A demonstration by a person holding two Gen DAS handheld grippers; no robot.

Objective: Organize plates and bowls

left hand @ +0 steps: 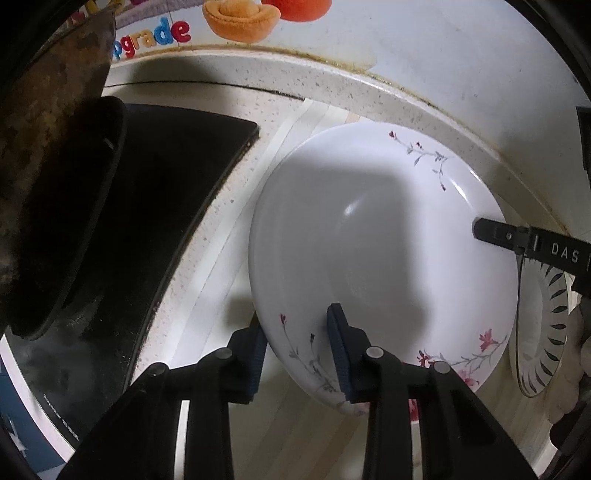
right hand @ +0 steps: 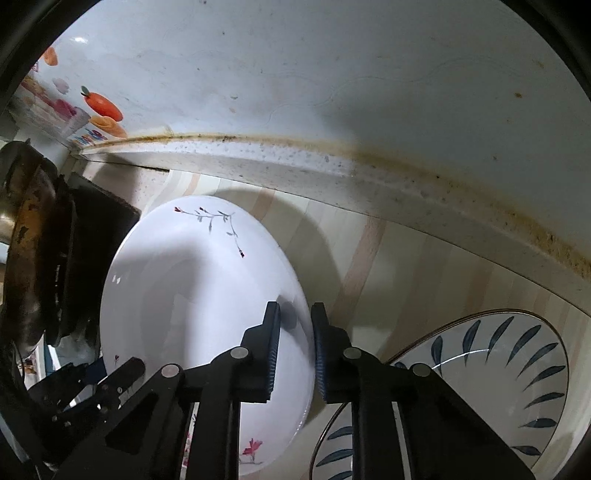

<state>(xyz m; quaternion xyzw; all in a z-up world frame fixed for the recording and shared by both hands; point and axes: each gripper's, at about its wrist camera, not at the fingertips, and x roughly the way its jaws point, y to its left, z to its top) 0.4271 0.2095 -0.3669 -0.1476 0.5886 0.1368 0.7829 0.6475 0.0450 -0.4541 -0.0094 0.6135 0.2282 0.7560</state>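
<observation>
A white plate with red flower sprigs is held tilted above the striped counter. My left gripper straddles its near rim, one finger over and one under, and looks shut on it. My right gripper straddles the opposite rim of the same plate and looks shut on it; its finger shows in the left wrist view. A white bowl with dark blue leaf marks sits on the counter at the lower right, also seen in the left wrist view.
A black stove top with a rusty dark pan lies to the left. A speckled counter ledge and a stained white wall run behind. Fruit stickers are on the wall.
</observation>
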